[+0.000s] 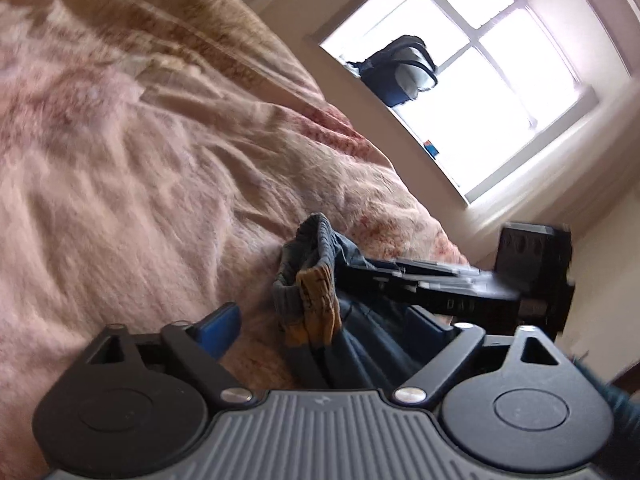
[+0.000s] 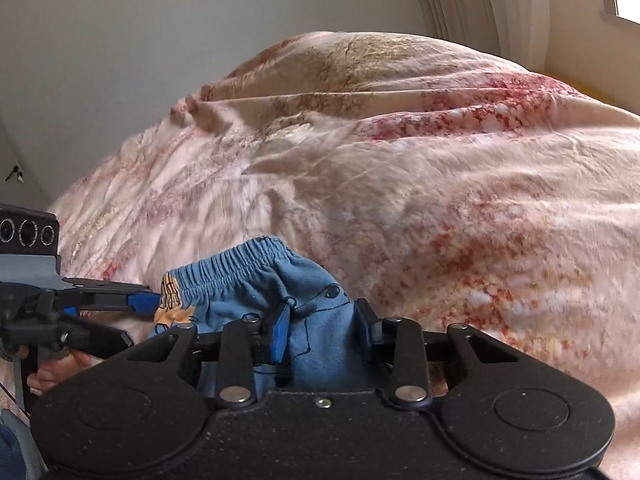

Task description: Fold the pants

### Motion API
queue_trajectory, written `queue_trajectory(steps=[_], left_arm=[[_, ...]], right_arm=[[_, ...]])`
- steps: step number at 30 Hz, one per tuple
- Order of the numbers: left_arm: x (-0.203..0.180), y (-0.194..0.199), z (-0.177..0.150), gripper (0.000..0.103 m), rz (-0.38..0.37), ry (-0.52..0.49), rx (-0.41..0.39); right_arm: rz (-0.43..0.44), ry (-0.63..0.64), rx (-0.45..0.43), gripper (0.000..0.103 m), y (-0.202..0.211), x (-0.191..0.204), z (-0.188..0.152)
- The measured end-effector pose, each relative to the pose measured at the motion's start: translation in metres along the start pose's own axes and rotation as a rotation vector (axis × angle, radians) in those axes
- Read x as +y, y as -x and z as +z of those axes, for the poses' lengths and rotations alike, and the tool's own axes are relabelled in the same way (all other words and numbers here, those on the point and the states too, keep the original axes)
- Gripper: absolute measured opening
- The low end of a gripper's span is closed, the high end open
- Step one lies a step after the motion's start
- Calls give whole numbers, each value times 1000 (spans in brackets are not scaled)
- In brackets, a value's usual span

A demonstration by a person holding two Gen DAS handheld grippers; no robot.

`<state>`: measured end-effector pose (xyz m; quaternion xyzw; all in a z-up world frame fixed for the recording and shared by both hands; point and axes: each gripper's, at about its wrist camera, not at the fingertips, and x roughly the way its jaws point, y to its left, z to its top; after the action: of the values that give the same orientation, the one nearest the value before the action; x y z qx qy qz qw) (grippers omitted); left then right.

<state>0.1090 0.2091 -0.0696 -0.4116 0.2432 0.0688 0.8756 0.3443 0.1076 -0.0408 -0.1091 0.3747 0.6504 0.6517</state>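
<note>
Small blue pants (image 2: 276, 280) with an elastic waistband and an orange print lie bunched on the pink floral blanket (image 2: 440, 184). In the right wrist view my right gripper (image 2: 324, 332) is partly closed on the cloth, which fills the gap between its fingers. My left gripper (image 2: 140, 304) comes in from the left with a blue pad at the orange print. In the left wrist view the left gripper (image 1: 332, 328) stands wide around the pants (image 1: 320, 304), its jaws apart. The right gripper (image 1: 432, 280) reaches in from the right onto the cloth.
The blanket (image 1: 140, 160) covers a bed with a raised pillow mound at the back. A bright window (image 1: 480, 92) with a dark bag (image 1: 400, 68) on its sill stands behind the bed. A plain wall (image 2: 160, 40) is on the other side.
</note>
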Motion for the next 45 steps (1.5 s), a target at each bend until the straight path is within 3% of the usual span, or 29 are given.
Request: queue_trajectory(steps=[1,2,3,4,6,10,13,16,18,22,24,26,29,32,35,36,39,43,45], left_arm=[[2,-2,2,78,3,26,2],[5,-4,4,65,6,55,7],[7,-6,5,44,8,76,17],[9,-10,6,30,14,97,38],[13,-12,6,21,42,118,50],[2,2,1,18,58,63,-3],[-9,11,-2,17,81,0,-24],[-7,7,-2,17,106,-1,-7],[-1,5,-1,17,99,43,2],[-4,7,-1,17,106,6,2],[-4,8,-1,17,110,0,4],[-4,8,-1,17,115,1,8],[-6,7,-1,17,124,9,8],[-8,6,-1,17,135,18,5],[-14,9,-1,17,143,1,-8],[-18,10,-1,17,147,-12,-15],[-30,12,-1,17,159,-59,-39],[-52,17,0,17,194,-138,-61],[-67,21,-3,17,229,-192,-72]], right_arm=[[-4,5,0,36,0,1,1],[-9,13,0,36,0,3,1],[-14,20,0,36,0,4,1],[-18,24,-1,36,0,5,1],[-26,25,-5,36,2,7,0],[-76,35,-68,55,24,17,-3],[-117,70,-95,57,44,30,-11],[-292,141,-17,66,37,31,-23],[-339,119,-17,74,40,19,-28],[-474,57,-123,71,72,10,-28],[-492,50,-175,71,87,16,-31],[-476,69,-157,74,88,24,-39],[-647,183,-2,80,65,23,-58],[-718,46,-124,81,96,22,-62],[-790,8,-232,93,140,51,-77],[-811,-1,-250,103,154,65,-89],[-878,-28,-245,102,179,112,-136],[-1048,-99,-192,102,191,163,-196],[-1081,-99,-165,102,187,178,-214]])
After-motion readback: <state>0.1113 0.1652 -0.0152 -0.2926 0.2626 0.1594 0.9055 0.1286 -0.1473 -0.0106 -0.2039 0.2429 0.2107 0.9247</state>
